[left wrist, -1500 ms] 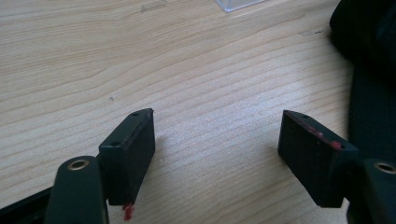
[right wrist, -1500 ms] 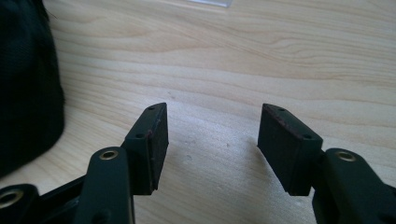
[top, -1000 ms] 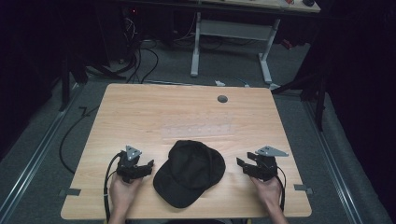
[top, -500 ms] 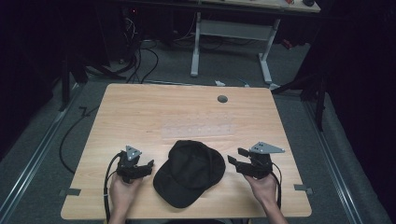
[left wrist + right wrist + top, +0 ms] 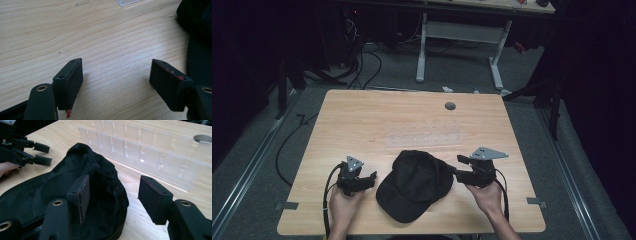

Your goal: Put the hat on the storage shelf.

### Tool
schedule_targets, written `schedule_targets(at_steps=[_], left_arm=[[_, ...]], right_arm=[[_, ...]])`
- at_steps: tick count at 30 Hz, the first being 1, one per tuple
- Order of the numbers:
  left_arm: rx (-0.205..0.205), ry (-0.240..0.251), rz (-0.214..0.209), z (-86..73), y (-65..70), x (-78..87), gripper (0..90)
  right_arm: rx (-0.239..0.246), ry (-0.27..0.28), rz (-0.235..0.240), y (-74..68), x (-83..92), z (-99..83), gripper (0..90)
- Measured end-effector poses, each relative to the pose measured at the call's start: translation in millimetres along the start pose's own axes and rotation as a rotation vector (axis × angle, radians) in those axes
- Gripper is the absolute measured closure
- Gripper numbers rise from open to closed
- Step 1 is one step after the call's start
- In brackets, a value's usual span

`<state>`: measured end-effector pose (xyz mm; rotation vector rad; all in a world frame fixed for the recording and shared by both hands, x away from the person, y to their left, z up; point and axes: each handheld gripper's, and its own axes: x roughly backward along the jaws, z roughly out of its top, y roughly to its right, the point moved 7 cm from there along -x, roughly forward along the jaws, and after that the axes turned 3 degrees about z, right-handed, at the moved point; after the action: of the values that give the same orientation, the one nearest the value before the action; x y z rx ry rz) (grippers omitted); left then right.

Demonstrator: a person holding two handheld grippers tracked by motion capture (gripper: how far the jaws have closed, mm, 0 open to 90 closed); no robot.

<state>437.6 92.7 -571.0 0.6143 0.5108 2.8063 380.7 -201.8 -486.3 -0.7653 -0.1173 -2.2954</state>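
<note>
A: Dark room, wooden bench (image 5: 362, 120), black cap (image 5: 414, 185) lower middle between both tools.

B: Yep. Right tool (image 5: 460, 167) is spread open at the cap's right edge, gripping nothing. Left tool (image 5: 373, 178) open too, just beside it.

A: I'd pinch the crown's rim squarely, not loose fabric.

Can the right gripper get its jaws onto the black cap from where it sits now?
Probably yes. The right gripper is open right at the edge of the black fabric baseball cap, with bare wooden table around it. The clear plastic rack lies beyond the cap, out of the way.
</note>
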Motion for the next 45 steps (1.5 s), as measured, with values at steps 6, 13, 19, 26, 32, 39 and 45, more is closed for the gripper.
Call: schedule_targets(at_steps=[6,13,19,26,32,39,45], left_arm=[[0.0,0.0,0.0,0.0,0.0,0.0,27.1],[0.001,0.0,0.0,0.0,0.1,0.0,27.1],[0.0,0.001,0.001,-0.1,0.1,0.1,27.1],[0.001,0.001,0.001,-0.1,0.1,0.2,27.1],[0.0,0.001,0.001,-0.1,0.1,0.2,27.1],[0.001,-0.001,0.0,-0.1,0.2,0.3,27.1],[0.001,-0.001,0.0,-0.2,0.2,0.3,26.9]], right_arm=[[0.012,-0.007,0.023,-4.5,-6.9,6.8,42.6],[0.025,-0.015,0.043,-10.0,-15.5,13.2,42.5],[0.041,-0.031,0.058,-15.5,-26.0,18.8,42.4],[0.035,-0.042,0.068,-16.1,-35.4,20.7,42.3],[0.038,-0.057,0.072,-18.0,-42.4,20.3,42.2],[0.048,-0.076,0.074,-20.5,-52.9,20.3,42.2],[0.055,-0.094,0.064,-20.8,-59.5,18.3,42.3]])
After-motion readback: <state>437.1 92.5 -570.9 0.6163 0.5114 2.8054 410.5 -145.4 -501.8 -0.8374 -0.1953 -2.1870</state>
